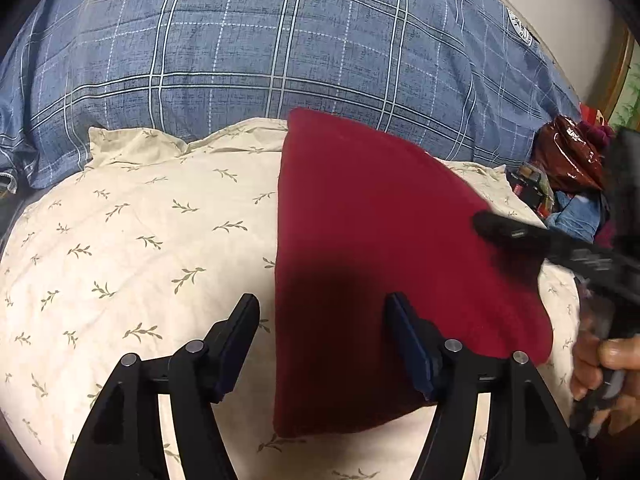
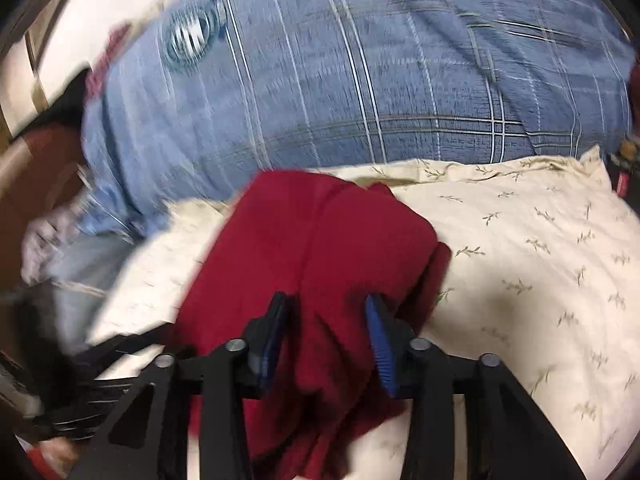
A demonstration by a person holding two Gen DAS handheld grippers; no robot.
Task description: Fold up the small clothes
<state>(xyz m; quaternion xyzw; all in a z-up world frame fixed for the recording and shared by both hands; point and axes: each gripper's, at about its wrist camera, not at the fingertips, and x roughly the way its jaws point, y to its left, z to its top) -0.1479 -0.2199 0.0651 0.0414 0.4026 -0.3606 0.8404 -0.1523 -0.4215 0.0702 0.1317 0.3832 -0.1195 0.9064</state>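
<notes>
A dark red garment [image 1: 380, 248] lies folded flat on a cream pillow with a leaf print [image 1: 140, 240]. My left gripper [image 1: 322, 304] is open just above the garment's near left edge, holding nothing. In the right wrist view the same red garment [image 2: 320, 240] lies bunched on the cream pillow [image 2: 540, 260]. My right gripper [image 2: 326, 304] is open with red cloth between its fingers, not pinched. The right gripper's black body [image 1: 568, 252] reaches in from the right in the left wrist view, its tip over the garment's right side.
A large blue plaid pillow [image 1: 300, 48] lies behind the cream pillow. A shiny dark red bag [image 1: 568, 152] and mixed clutter sit at the far right. The person's hand [image 1: 604, 364] shows at the right edge. The right wrist view is motion-blurred.
</notes>
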